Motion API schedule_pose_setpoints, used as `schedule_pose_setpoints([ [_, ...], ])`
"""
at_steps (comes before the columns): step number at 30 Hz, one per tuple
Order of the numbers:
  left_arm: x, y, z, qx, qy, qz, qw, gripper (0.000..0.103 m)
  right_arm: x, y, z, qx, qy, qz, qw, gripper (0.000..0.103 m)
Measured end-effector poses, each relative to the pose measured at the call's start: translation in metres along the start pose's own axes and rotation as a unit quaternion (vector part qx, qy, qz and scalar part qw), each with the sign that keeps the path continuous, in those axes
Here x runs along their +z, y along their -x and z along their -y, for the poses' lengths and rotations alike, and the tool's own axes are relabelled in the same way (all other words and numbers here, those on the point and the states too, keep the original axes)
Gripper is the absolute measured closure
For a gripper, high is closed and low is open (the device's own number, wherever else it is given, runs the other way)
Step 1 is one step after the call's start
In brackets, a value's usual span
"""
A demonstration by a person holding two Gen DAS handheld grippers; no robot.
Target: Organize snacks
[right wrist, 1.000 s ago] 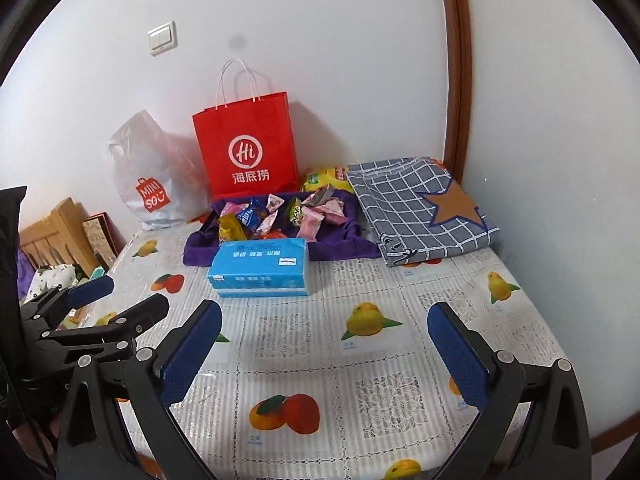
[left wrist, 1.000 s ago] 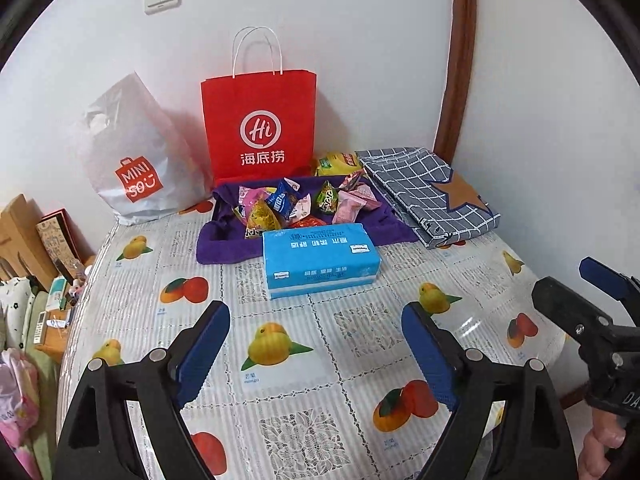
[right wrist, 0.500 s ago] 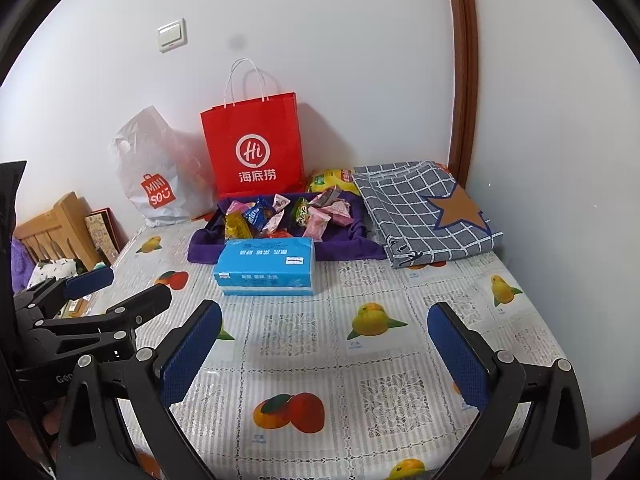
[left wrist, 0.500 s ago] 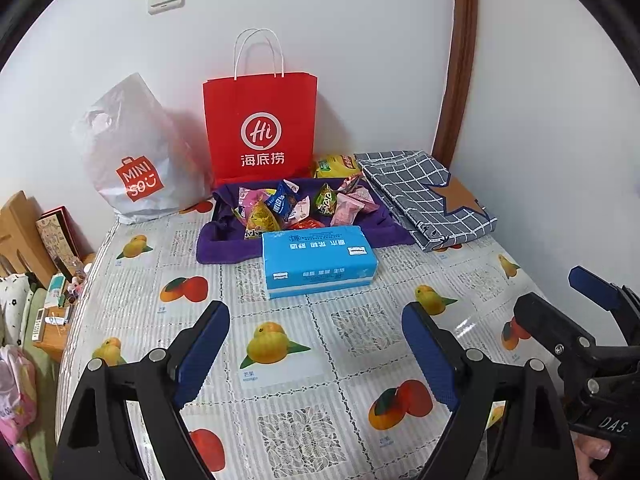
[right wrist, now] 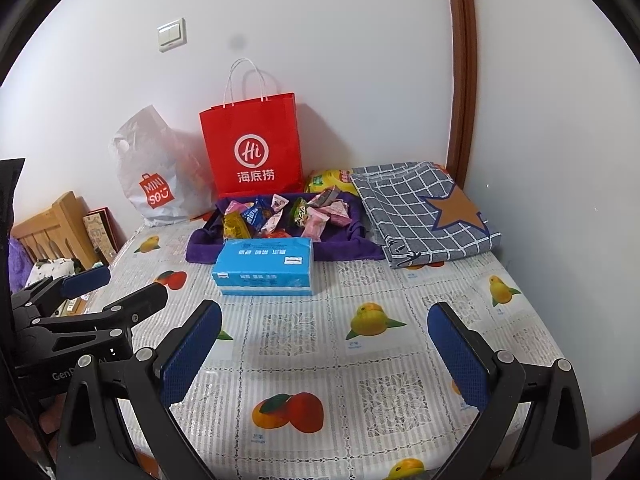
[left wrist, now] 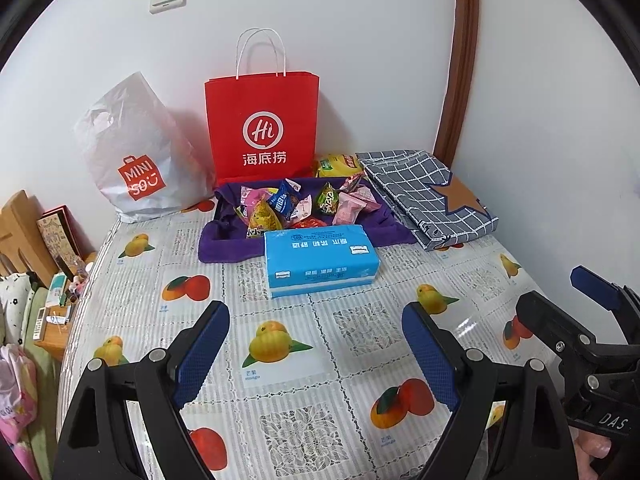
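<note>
**Tissue pack blocks my reach**

Both my left hand-held gripper (left wrist: 316, 344) and right hand-held gripper (right wrist: 324, 344) hang spread, empty. The snack packets (left wrist: 304, 206) sit heaped on the purple cloth (left wrist: 224, 244) behind the blue tissue pack (left wrist: 320, 258); reaching low could shove it into them.

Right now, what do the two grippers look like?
Both the left gripper and the right gripper have black frames with silver rivets and two fingers lined with textured blue pads. White lettering, only partly legible, marks each body. No cables or sleeves show.
</note>
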State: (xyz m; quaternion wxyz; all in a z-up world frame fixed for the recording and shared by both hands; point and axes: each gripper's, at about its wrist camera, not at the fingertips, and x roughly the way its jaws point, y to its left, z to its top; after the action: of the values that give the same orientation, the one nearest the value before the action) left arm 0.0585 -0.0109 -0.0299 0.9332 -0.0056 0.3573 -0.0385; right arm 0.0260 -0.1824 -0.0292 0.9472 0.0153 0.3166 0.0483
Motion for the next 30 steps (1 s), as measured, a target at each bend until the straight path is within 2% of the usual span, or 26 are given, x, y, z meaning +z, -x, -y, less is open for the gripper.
schedule_pose_setpoints([
  [30, -0.0003, -0.0004, 0.0003, 0.001, -0.001, 0.000, 1.0000, 0.015, 0.0001, -0.0029, -0.0015, -0.002, 0.005, 0.001, 1.000, 0.001],
])
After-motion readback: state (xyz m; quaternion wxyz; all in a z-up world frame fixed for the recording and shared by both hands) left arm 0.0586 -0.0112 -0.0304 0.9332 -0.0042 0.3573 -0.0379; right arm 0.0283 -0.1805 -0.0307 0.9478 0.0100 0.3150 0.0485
